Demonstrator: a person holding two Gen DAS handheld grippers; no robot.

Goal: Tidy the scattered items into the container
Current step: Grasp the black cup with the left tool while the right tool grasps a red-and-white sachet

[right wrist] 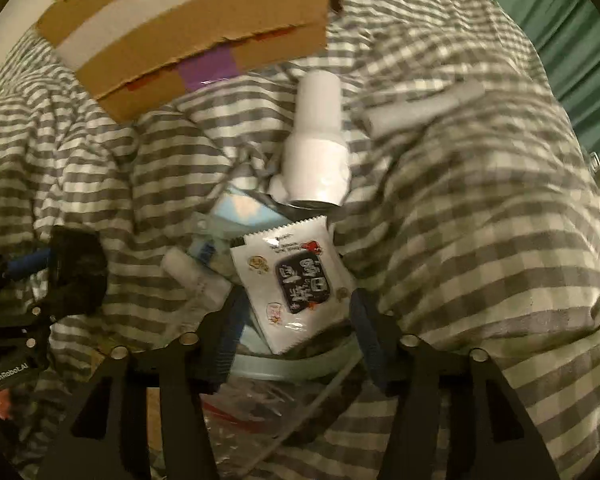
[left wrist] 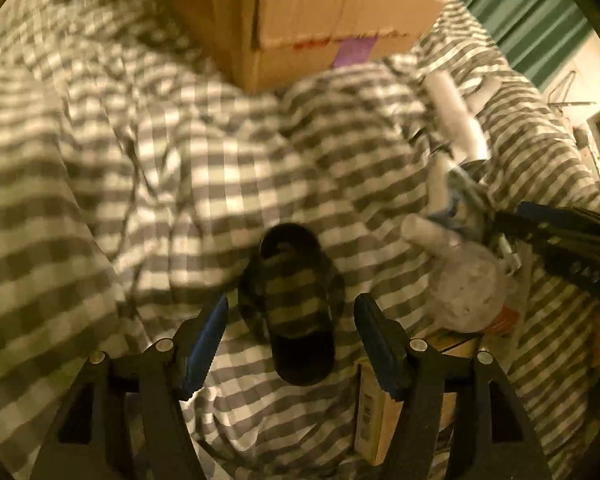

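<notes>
Here the left gripper point(left wrist: 290, 340) points down at a rumpled grey-and-white checked cloth point(left wrist: 140, 160), its jaws standing apart. A dark slipper point(left wrist: 290, 300) with a checked insole lies between them; the blue pads point(left wrist: 206, 332) do not touch it. Just right of the slipper sits a crumpled whitish ball point(left wrist: 466, 292), and beyond that a small heap of tubes and packets. The right gripper point(left wrist: 556, 232) shows at the right edge of that view, by the heap.

In the right wrist view the right gripper point(right wrist: 296, 340) is also parted, with a white snack packet point(right wrist: 296, 280) bearing a dark printed label lying between its fingers; whether the pads press on it cannot be told. Left of the packet lies a small white tube point(right wrist: 196, 280), and farther left the slipper point(right wrist: 78, 268) beside the left gripper point(right wrist: 16, 280). Beyond the packet a white bottle point(right wrist: 316, 148) lies on the cloth, with a white stick point(right wrist: 424, 108) to its right. Farthest off stands the cardboard box point(right wrist: 188, 40), with a purple tape patch point(right wrist: 208, 68) on its near wall.
</notes>
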